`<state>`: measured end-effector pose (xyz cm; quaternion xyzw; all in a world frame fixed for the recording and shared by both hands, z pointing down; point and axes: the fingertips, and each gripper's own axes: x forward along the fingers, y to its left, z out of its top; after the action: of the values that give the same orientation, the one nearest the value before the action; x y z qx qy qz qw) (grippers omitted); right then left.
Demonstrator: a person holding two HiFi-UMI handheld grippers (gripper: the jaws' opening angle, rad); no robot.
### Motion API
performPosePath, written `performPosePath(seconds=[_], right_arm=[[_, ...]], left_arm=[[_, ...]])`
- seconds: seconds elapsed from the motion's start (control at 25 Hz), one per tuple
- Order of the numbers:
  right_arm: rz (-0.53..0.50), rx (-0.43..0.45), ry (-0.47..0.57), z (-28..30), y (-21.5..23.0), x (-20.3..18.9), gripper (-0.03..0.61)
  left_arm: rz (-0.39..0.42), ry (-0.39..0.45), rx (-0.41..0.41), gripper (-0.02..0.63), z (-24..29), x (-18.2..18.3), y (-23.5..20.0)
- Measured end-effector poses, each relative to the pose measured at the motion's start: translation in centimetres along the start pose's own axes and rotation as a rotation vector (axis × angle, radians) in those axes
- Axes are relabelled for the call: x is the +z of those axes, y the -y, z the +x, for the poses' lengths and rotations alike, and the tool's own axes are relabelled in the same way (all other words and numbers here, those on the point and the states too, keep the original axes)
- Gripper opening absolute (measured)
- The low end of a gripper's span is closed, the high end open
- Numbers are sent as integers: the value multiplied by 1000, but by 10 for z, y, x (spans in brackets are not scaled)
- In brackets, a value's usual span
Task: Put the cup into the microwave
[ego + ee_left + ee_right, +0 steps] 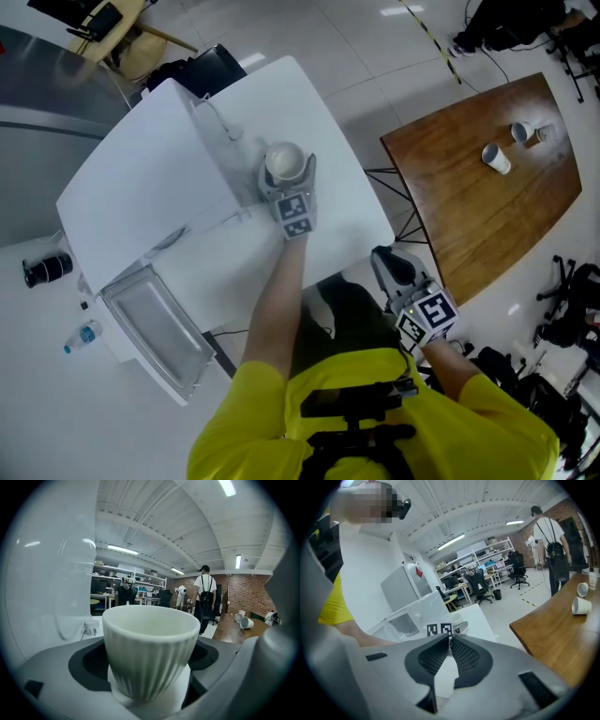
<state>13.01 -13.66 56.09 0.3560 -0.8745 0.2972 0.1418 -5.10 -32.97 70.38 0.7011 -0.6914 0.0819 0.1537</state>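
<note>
Head view: a steep look down on a white table (337, 202) that carries a white microwave (150, 178). The wearer's yellow sleeves fill the bottom edge.
Microwave: its door (155, 328) stands open at the end towards the wearer, and the pane is see-through.
Cup: a pale ribbed cup (284, 161) stands upright on the table just beside the microwave's right-hand wall, outside the oven.
Left gripper: the left gripper (287, 174) reaches in beside the microwave with its jaws spread wide around the cup. The left gripper view shows a dark gap on each side of the cup, so the pads are not pressing it.
Right gripper: the right gripper (384, 259) is held well apart from the microwave, off the white table's edge. Its jaws are closed tip to tip with nothing between them.
Surface: the table top is plain, smooth white. A cable and plug (91, 626) sit against the microwave's wall.
Wooden table: a brown wooden table (469, 216) stands farther from the microwave, beyond the right gripper, with two white paper cups (496, 157) on it.
Floor: pale glossy tiles. A small bottle (82, 336) lies on them near the microwave's door end.
Room: the gripper views show an arched white ceiling (187, 522) with strip lights (123, 550), a brick wall (246, 597), and shelves (140, 576) over desks. A person (205, 592) with a backpack is standing there. All of this is well beyond the microwave.
</note>
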Motion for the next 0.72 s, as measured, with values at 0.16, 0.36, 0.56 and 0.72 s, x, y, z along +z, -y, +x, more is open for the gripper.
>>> performPosePath(seconds=[0.16, 0.36, 0.56, 0.72], right_arm=[[-1, -2, 1, 1, -2, 1, 27], [-28, 17, -14, 2, -8, 5, 27], [-66, 70, -39, 17, -34, 6, 26], [-114, 173, -92, 46, -80, -5, 26]], left_arm=[[-8, -5, -61, 453, -30, -5, 16], [-36, -33, -167, 453, -124, -21, 66], [-125, -45, -91, 453, -223, -27, 29], [-133, -4, 120, 453, -266, -15, -83]])
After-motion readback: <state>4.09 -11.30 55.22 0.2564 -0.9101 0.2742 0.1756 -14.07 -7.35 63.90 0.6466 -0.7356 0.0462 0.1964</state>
